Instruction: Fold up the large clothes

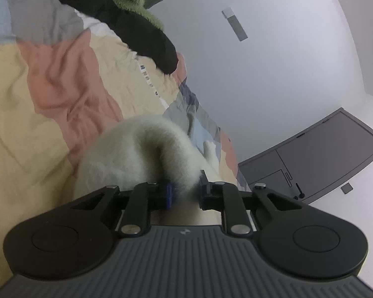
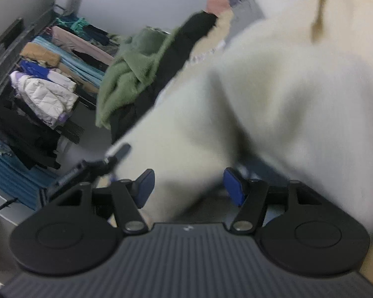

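A fluffy white garment (image 1: 136,154) lies bunched on the bed. My left gripper (image 1: 185,195) is shut on a fold of the white garment, its blue pads pinching the fleece. In the right wrist view the same white garment (image 2: 286,94) fills the right half, blurred. My right gripper (image 2: 189,186) has its blue pads (image 2: 233,186) apart, with a thick hanging part of the garment between them; the jaws stand wide around it.
A patchwork bedspread (image 1: 49,87) in cream, pink and grey covers the bed. A black garment (image 1: 141,32) and a green fleece (image 2: 126,79) lie at its far end. A rack of hanging clothes (image 2: 42,79) stands beyond. A grey door (image 1: 323,154) is at the right.
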Demonstrator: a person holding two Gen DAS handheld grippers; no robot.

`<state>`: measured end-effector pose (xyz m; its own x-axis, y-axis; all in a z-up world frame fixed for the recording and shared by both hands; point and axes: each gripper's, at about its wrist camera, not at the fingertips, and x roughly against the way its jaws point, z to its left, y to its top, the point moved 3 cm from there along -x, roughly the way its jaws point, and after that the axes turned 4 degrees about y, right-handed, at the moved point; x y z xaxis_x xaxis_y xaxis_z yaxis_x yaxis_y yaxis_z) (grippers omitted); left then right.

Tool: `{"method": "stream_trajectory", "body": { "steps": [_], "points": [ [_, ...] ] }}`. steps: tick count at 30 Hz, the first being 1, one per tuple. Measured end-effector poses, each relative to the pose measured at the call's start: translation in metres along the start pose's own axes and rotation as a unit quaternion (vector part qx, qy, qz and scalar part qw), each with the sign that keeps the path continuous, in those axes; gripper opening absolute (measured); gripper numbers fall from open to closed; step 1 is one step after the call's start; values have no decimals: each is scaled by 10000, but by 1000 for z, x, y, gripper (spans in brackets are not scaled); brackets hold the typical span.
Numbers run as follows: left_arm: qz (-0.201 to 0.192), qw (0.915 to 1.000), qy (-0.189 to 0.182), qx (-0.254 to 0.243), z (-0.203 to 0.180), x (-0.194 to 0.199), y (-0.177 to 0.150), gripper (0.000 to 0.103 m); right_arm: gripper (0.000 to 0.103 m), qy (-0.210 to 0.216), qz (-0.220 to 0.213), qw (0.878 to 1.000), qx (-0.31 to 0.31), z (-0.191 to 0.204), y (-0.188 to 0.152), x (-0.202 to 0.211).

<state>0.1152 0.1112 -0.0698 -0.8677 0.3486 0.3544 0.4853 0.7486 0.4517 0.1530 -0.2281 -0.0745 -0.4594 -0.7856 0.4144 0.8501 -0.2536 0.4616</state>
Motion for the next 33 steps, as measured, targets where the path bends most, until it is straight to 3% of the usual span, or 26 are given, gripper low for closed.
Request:
{"method": "stream_trajectory", "body": {
  "steps": [3, 7, 9, 11, 14, 18, 21, 28, 33],
  "points": [
    [-34, 10000, -46, 60, -1, 3, 0, 21, 66, 131, -281, 9994, -157, -7, -2, 7],
    [-163, 9996, -197, -100, -5, 10, 1, 20, 64, 295, -974, 9945, -228, -10, 21, 14],
    [-181, 9992, -317, -148, -8, 13, 2, 20, 51, 185, -1128, 9934, -114, -13, 31, 9],
    [-228, 9987, -408, -216, -11, 18, 2, 19, 23, -163, -1030, 9945, 128, -14, 35, -1],
    [-312, 9975, -501, -388, -21, 32, -1, 18, 12, -228, -1060, 9933, 391, -6, 29, 4],
    [-546, 9928, -871, -606, -47, 60, 2, 17, 11, 23, -1547, 9841, 876, 28, 29, 42],
    [-656, 9874, -1136, -881, -81, 79, 12, 17, 10, 132, -1942, 9705, 1424, 68, 38, 80],
    [-1019, 9645, -1926, -1490, -180, 129, 41, 17, 10, 399, -2343, 9398, 2456, 168, 73, 167],
    [-1167, 9451, -2187, -2130, -262, 167, 62, 17, 10, 697, -2696, 9219, 2695, 226, 106, 222]
  ]
}}
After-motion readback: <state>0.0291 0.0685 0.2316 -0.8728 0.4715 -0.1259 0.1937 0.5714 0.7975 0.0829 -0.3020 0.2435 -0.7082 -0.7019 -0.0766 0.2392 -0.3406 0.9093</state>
